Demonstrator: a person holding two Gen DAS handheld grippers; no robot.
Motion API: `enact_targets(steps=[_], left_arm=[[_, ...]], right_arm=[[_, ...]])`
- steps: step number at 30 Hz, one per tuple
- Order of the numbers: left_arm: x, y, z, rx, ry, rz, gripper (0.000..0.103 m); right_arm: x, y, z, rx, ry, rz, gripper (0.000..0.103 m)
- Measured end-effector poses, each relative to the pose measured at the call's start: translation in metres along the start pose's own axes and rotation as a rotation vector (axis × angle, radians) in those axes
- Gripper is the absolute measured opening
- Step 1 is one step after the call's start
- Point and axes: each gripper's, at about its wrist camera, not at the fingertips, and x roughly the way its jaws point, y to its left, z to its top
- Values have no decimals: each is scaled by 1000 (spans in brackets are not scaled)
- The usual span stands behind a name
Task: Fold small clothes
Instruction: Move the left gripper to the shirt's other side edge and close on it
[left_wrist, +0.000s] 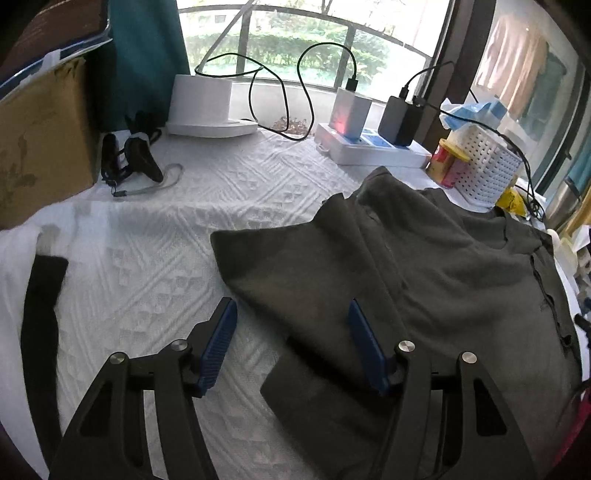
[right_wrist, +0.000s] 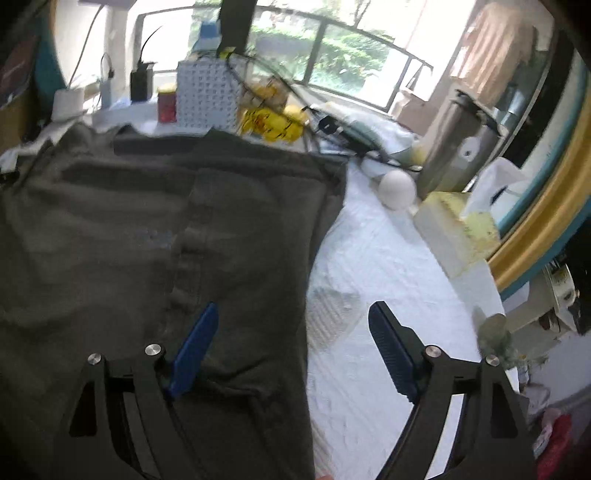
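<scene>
A dark olive-grey garment lies spread on the white textured tablecloth; its left side is folded over onto the body. It also shows in the right wrist view, its right edge running down the middle. My left gripper is open and empty, just above the garment's left lower edge, one finger over cloth and one over the tablecloth. My right gripper is open and empty, straddling the garment's right edge. A black cloth strip lies at the far left.
At the back stand a cardboard box, a white device, chargers with cables, a white perforated basket and a can. On the right are a tissue box, a white ball and a metal flask.
</scene>
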Motion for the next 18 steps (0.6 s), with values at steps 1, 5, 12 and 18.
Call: enact_targets(steps=[1, 5, 12, 18], left_arm=[[2, 0, 2, 6, 1, 6, 66], [8, -2, 7, 42, 9, 23, 66], [1, -1, 4, 68, 7, 23, 8], [-33, 0, -6, 31, -78, 96, 7]], right_arm=[[-3, -2, 1, 12, -8, 0, 83], [-18, -7, 2, 57, -46, -10, 83], [-30, -10, -7, 99, -86, 15, 83], [-33, -12, -9, 103, -106, 45, 83]])
